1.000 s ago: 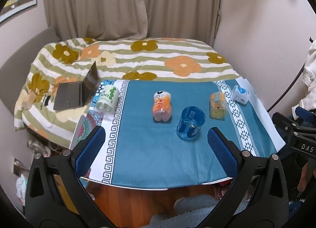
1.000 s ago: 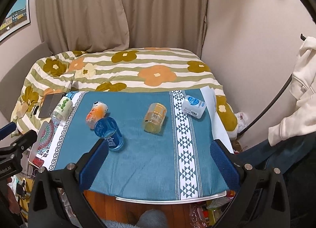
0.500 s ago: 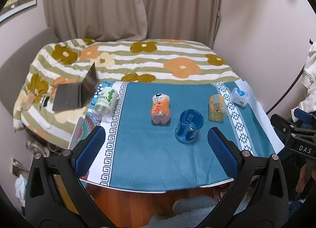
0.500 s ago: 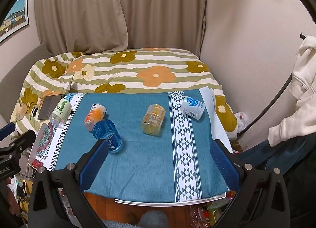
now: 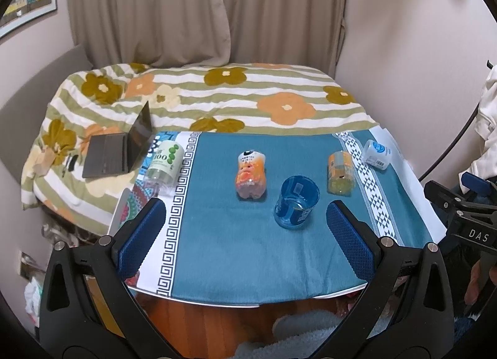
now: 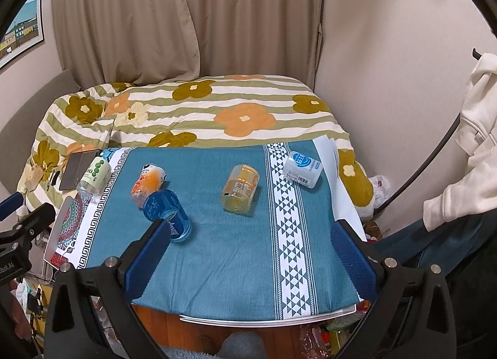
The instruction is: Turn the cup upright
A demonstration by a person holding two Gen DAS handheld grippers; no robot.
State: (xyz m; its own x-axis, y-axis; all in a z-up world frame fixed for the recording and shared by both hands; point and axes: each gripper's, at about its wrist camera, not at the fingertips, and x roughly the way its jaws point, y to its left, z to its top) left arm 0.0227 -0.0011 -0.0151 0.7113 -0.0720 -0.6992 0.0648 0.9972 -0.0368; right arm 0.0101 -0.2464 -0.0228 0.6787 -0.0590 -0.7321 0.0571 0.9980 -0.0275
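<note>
A clear blue cup (image 5: 296, 202) lies on its side on the teal tablecloth (image 5: 248, 253), its flat base turned toward the bed; it also shows in the right wrist view (image 6: 167, 214). My left gripper (image 5: 245, 219) is open and empty, held over the table's near edge, with the cup just beyond and between its fingers. My right gripper (image 6: 253, 236) is open and empty over the near edge; the cup lies by its left fingertip (image 6: 155, 234).
Lying on the cloth: an orange bottle (image 5: 251, 174), a yellow bottle (image 5: 340, 172), a white tub (image 5: 376, 154), a green-label bottle (image 5: 163, 163). A laptop (image 5: 119, 147) sits on the flowered bed behind. A white jacket (image 6: 466, 147) hangs at right.
Both grippers have pulled back slightly from the table; the objects appear a bit farther. Nothing on the table moved.
</note>
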